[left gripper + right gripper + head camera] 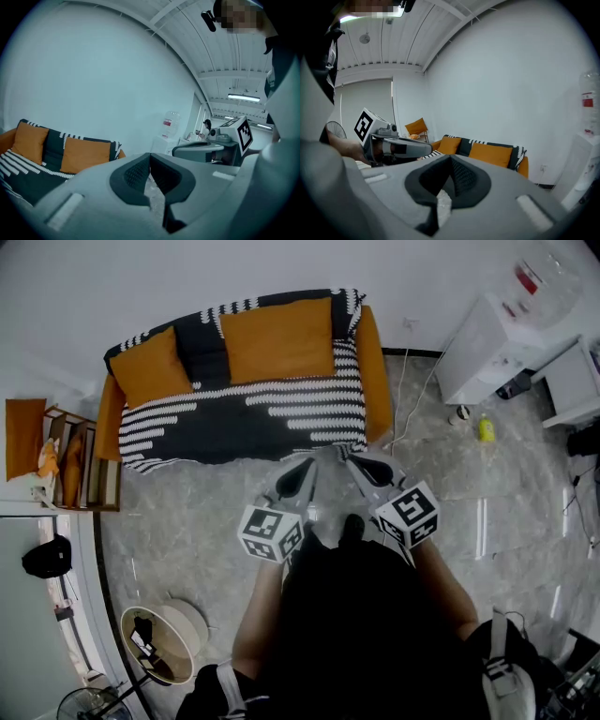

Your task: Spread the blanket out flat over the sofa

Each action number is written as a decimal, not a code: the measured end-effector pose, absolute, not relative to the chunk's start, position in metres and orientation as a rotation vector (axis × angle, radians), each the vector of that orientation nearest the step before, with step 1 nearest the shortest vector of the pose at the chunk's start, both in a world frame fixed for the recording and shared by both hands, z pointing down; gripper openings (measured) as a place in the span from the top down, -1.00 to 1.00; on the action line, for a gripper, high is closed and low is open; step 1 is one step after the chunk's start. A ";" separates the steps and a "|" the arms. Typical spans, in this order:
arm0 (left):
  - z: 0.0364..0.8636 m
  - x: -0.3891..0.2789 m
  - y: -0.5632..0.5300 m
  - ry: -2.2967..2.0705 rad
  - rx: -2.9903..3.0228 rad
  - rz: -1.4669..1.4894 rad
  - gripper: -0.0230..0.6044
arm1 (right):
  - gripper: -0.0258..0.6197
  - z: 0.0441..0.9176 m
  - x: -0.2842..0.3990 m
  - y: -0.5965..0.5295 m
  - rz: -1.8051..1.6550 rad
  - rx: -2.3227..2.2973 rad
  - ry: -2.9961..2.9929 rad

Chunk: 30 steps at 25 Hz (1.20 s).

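both tools idle; left gripper (pixel 293 477) has its jaws pressed together, nothing between the pads; right gripper (pixel 372 470) the same, closed on air; each gripper view confirms it, dark pads meeting with only floor (pixel 206 521) behind them

blanket (pixel 253 418), black with white stripes, lies on the sofa (pixel 377 371) at 12 o'clock from the tools in the head view; it covers seat and backrest, with two orange cushions (pixel 279 338) on top along the back; the orange sofa arms show bare at the 9 and 3 o'clock ends

key relation: the blanket's long axis runs 9-to-3, square across the direction both tools point; its front hem hangs over the seat edge just ahead of the jaw tips, near but apart, no contact

left gripper sits roughly at the hem's middle; right gripper sits nearer the 3 o'clock end; the 9 o'clock end is well away from both, and the left hand is the closer one for it

judgement: spread looks essentially done, no obvious bunching from the head view; if any touch-up remains it is likely at the hem's 8 o'clock corner, which seems to sag a bit, and the jaws would need to open first; cannot tell from these views whether the backrest drape is even behind the cushions
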<state>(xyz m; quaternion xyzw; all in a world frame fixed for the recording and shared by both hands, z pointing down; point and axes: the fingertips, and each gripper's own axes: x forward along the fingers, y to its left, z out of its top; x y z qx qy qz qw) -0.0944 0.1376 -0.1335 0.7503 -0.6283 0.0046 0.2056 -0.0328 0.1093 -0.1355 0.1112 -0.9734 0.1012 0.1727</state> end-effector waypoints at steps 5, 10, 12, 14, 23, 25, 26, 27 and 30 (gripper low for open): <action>-0.132 -0.093 0.138 -1.748 2.090 0.016 0.89 | 0.91 -0.134 -0.030 0.108 0.292 0.329 -2.759; -0.131 -0.090 0.137 -1.746 2.089 0.013 0.89 | 0.91 -0.134 -0.027 0.107 0.287 0.331 -2.759; -0.130 -0.089 0.137 -1.743 2.090 0.015 0.89 | 0.91 -0.133 -0.026 0.107 0.287 0.330 -2.760; -0.129 -0.089 0.136 -1.741 2.092 0.016 0.89 | 0.91 -0.133 -0.026 0.107 0.285 0.328 -2.762; -0.130 -0.089 0.131 -1.742 2.097 0.019 0.89 | 0.91 -0.134 -0.026 0.101 0.271 0.331 -2.765; -0.131 -0.090 0.131 -1.742 2.098 0.021 0.89 | 0.91 -0.135 -0.027 0.100 0.271 0.336 -2.765; -0.131 -0.090 0.131 -1.742 2.097 0.022 0.89 | 0.91 -0.136 -0.027 0.100 0.270 0.334 -2.766; -0.131 -0.090 0.132 -1.742 2.096 0.023 0.89 | 0.91 -0.136 -0.027 0.101 0.268 0.333 -2.767; -0.131 -0.091 0.131 -1.742 2.094 0.023 0.89 | 0.91 -0.136 -0.028 0.101 0.265 0.328 -2.770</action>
